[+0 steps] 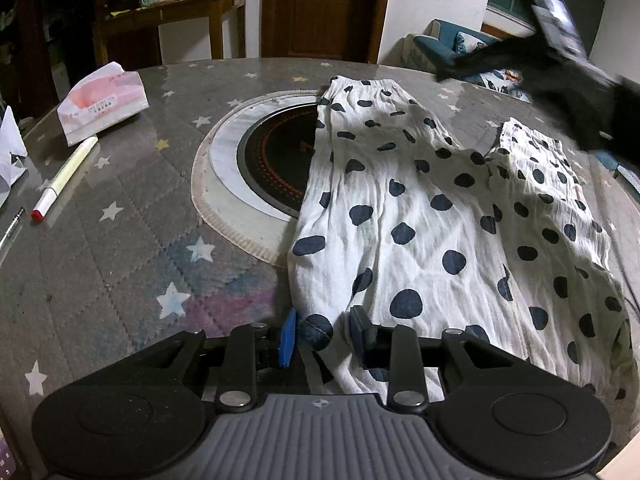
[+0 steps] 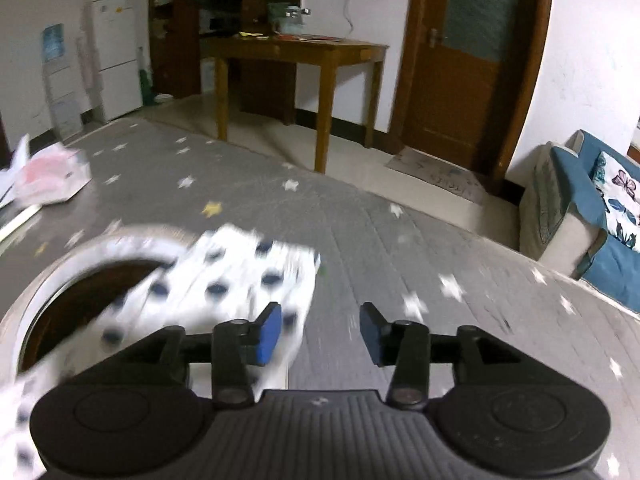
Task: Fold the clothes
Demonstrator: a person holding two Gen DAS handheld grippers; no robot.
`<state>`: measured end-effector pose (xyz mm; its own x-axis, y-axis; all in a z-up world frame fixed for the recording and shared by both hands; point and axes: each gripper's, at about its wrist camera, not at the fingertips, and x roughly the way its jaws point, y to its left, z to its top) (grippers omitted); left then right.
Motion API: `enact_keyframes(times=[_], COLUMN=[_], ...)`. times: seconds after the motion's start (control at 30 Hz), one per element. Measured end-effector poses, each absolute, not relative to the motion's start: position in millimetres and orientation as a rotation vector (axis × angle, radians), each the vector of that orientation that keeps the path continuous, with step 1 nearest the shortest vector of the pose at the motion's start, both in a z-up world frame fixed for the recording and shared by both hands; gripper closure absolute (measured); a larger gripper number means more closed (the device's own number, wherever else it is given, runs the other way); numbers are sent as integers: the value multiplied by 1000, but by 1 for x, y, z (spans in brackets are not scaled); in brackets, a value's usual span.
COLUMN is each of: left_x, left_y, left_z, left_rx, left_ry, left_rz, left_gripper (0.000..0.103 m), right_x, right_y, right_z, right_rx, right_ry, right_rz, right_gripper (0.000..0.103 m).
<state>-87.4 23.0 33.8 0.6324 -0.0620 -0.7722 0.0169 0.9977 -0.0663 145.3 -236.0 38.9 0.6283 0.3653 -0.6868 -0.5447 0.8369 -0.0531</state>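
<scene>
White trousers with dark blue dots point(image 1: 420, 216) lie spread flat on the round table point(image 1: 100, 280), both legs reaching away from me. Low in the left wrist view, my left gripper point(image 1: 322, 334) stands open at the near hem, with a fold of cloth lying between its blue pads point(image 1: 288, 336). My right gripper point(image 2: 320, 334) is open and holds nothing, hovering above grey tablecloth just right of the blurred trousers point(image 2: 224, 280). A dark, motion-blurred shape point(image 1: 552, 64) at the top right of the left wrist view looks like that right tool.
A round black hob point(image 1: 276, 168) with a pale ring sits in the table's middle, partly under the trousers. A tissue pack point(image 1: 102, 100) and a marker pen point(image 1: 64, 180) lie at the left. Beyond the table stand a wooden side table point(image 2: 300, 52) and a blue sofa point(image 2: 600, 220).
</scene>
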Motion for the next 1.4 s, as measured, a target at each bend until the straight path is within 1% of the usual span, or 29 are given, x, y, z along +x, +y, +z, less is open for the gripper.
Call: enact_keyframes(times=[0.13,0.3,0.6,0.8,0.93,0.97,1.03,1.07,1.13,1.17,1.27,1.3,1.33,1.4], left_x=[-87,-87,-93,-94,-97,-98,-99,-100,-101,-101,-103,-103,-103,-101], left_y=[23,23,29,30,30,30,31,31,31,29,17,12,7,-5], left_z=[34,34,35,37,39,39,40,42,47,50,57,58,59,58], left_rx=[-46,-23,-16,6,9,11,16,18,21,21,30,33,35,40], left_ry=[884,883,879,884,883,883,883,881,873,865,838,830,825,821], left_rz=[-50,-58,-37,-28,-20,-14,-1,8,24,22,0,-15,-32,-70], left_gripper=[70,70,68,65,64,62,56,56,55,52,49,48,48,48], right_x=[97,42,-32,-41,-50,-53,-60,-63,-70,-73,-86,-90,-94,-104], right_y=[-283,-328,-361,-379,-375,-372,-364,-360,-350,-344,-328,-323,-319,-309], right_z=[32,3,-7,-3,6,7,8,8,9,9,10,10,10,10], right_rx=[-216,-138,-215,-171,-134,-127,-120,-121,-135,-143,-166,-173,-180,-200], right_ry=[763,821,711,707,670,666,661,658,653,652,649,648,648,642], right_rz=[517,483,419,366,410,430,470,492,530,550,613,631,649,687], right_gripper=[50,50,50,50,50,50,48,47,41,41,39,36,30,29])
